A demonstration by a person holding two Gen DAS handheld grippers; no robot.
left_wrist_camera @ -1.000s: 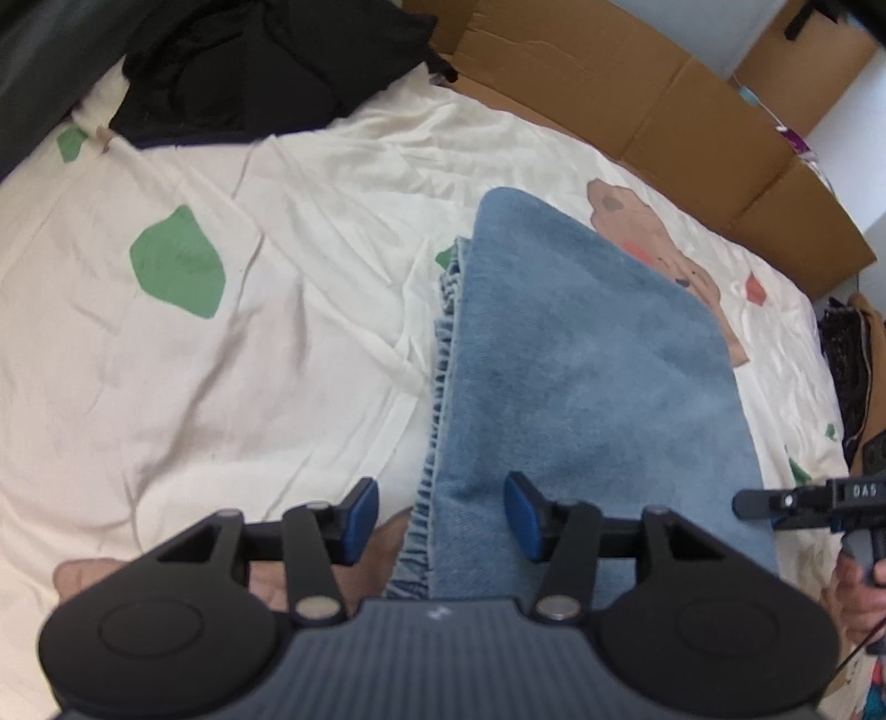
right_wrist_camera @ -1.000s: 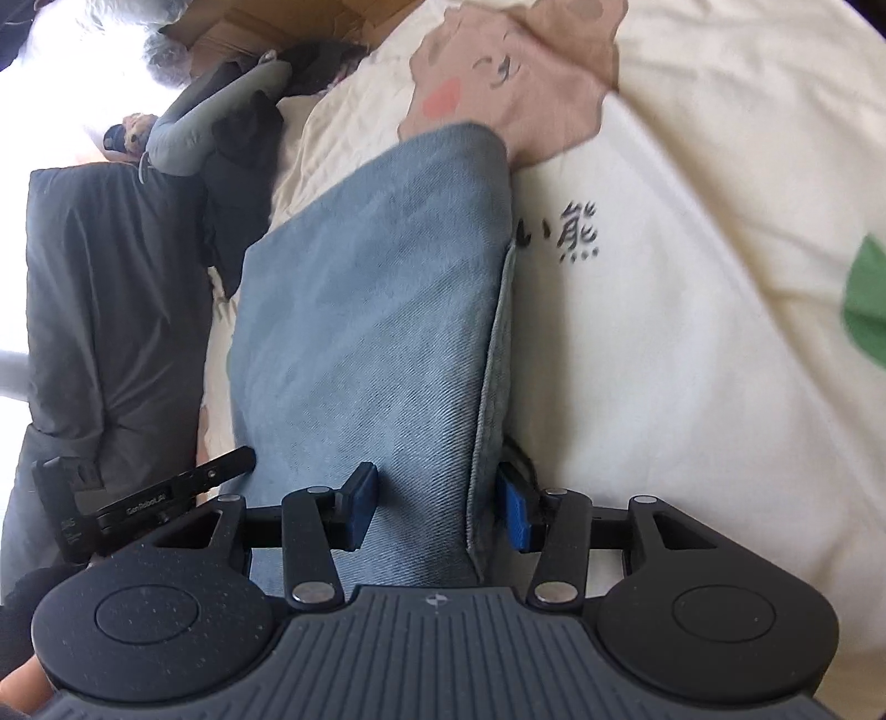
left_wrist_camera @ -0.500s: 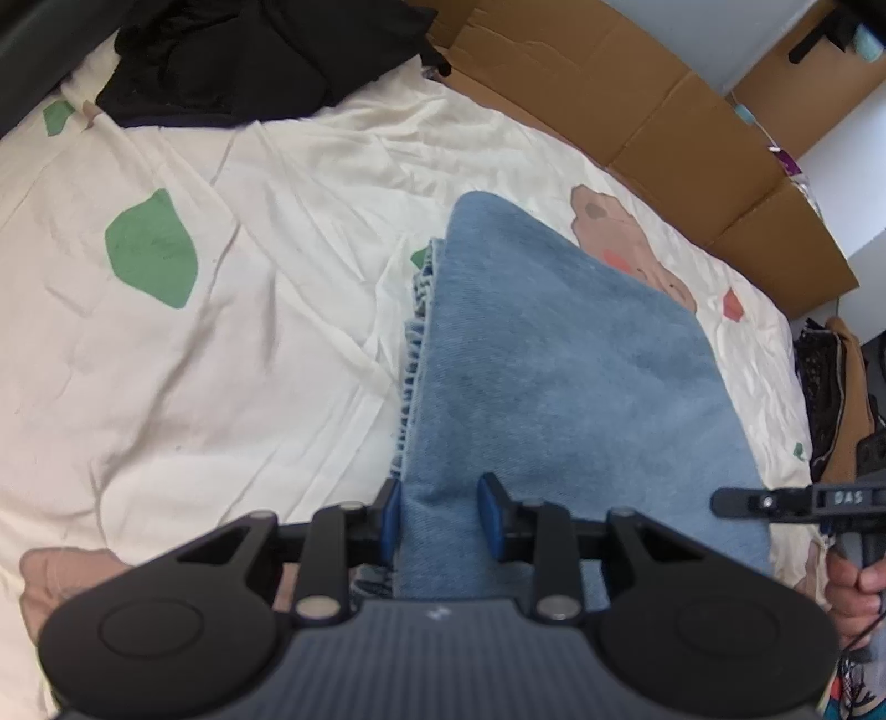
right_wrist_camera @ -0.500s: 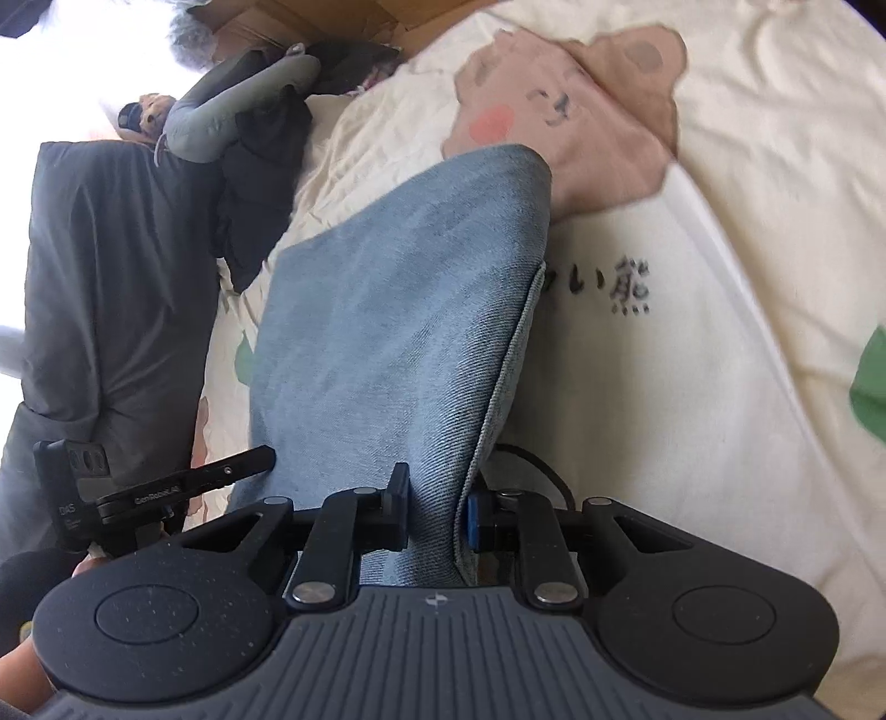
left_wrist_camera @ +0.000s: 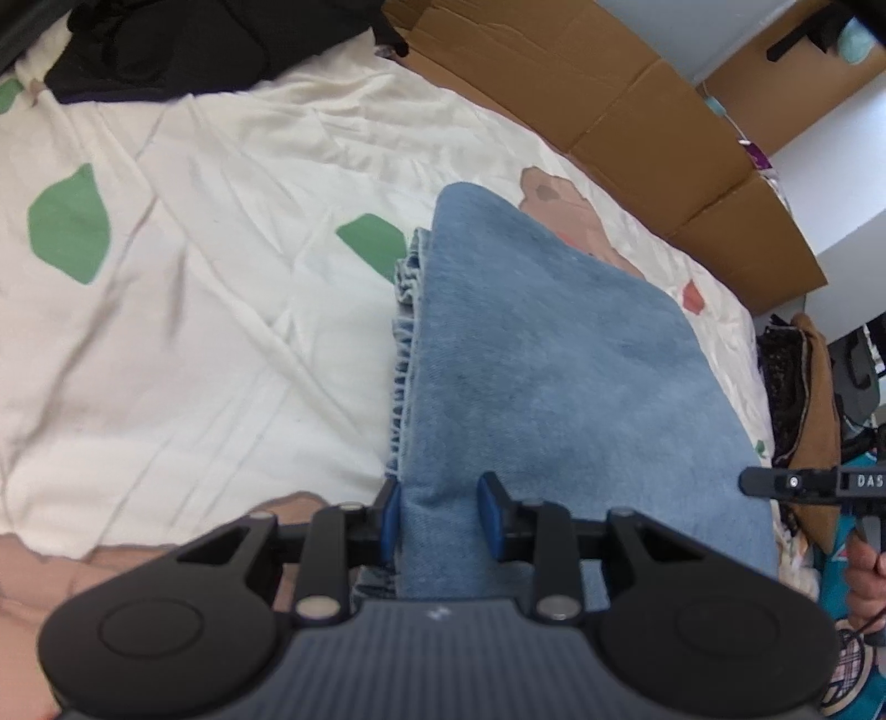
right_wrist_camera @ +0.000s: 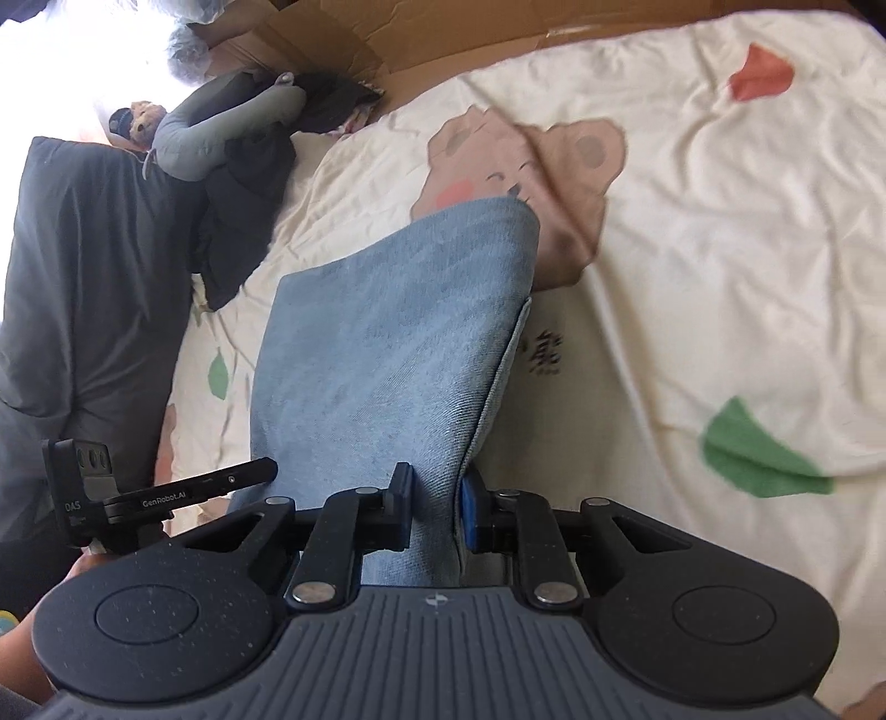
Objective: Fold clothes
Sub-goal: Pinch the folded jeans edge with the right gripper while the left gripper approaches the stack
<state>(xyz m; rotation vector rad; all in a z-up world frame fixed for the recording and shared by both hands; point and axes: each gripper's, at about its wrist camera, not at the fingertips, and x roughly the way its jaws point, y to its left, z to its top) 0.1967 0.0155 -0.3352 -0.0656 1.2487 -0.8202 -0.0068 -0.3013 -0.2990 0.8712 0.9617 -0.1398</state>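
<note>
On the bed (left_wrist_camera: 194, 343), over a cream sheet with green patches, lies the folded blue denim garment (left_wrist_camera: 554, 354), stretching from six toward twelve o'clock in both views. The left tool (left_wrist_camera: 443, 518) is clamped on its near edge, at six o'clock. The right tool (right_wrist_camera: 434, 512) has the other near corner between its pads and its jaws are closing on it. Black clothes (left_wrist_camera: 166, 50) lie at eleven o'clock.

Soft blue denim jeans (left_wrist_camera: 559, 354), creased cotton sheet (left_wrist_camera: 210, 343)
</note>
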